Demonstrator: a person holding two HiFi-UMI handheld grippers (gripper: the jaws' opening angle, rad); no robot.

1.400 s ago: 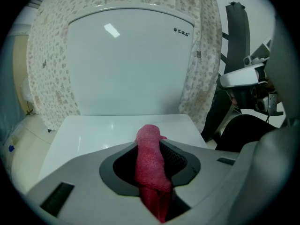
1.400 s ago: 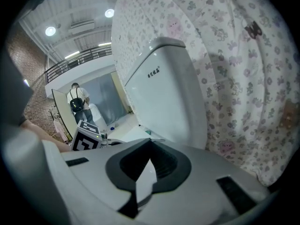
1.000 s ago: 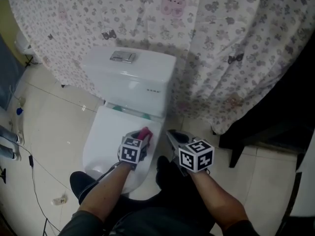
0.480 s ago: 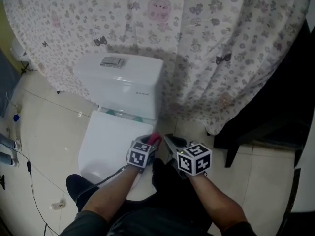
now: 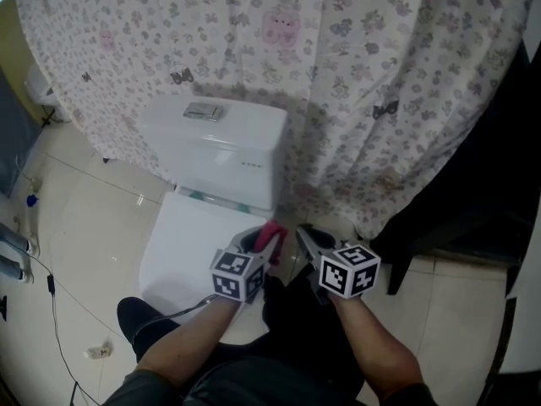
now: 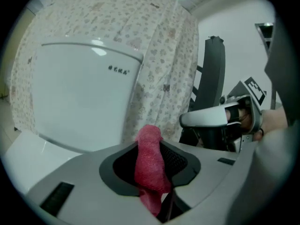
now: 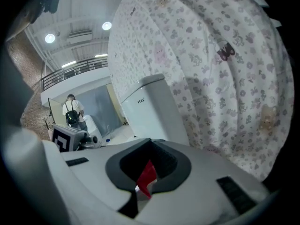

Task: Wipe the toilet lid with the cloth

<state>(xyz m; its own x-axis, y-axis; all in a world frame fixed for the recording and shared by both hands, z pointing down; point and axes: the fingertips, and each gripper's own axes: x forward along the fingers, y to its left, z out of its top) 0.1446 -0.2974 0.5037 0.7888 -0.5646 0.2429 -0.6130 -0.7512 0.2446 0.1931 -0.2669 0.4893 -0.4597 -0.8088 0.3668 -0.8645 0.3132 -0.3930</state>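
The white toilet lid (image 5: 182,244) lies closed in front of the tank (image 5: 215,146) in the head view. My left gripper (image 5: 255,242) hangs over the lid's right edge, shut on a pink cloth (image 5: 272,232). In the left gripper view the cloth (image 6: 150,165) stands up rolled between the jaws, with the tank (image 6: 79,102) behind it. My right gripper (image 5: 306,242) is just to the right of the toilet, off the lid, jaws together and holding nothing I can make out. The right gripper (image 7: 143,182) shows only a small red sliver between its jaws.
A floral curtain (image 5: 363,83) hangs behind and to the right of the toilet. Dark furniture (image 5: 456,218) stands at the right. A cable (image 5: 55,299) and small litter lie on the tiled floor at the left. A person (image 7: 72,112) stands far off in the right gripper view.
My left gripper has carried the cloth rightward, from over the lid's middle to its right edge. The right gripper has shifted slightly right.
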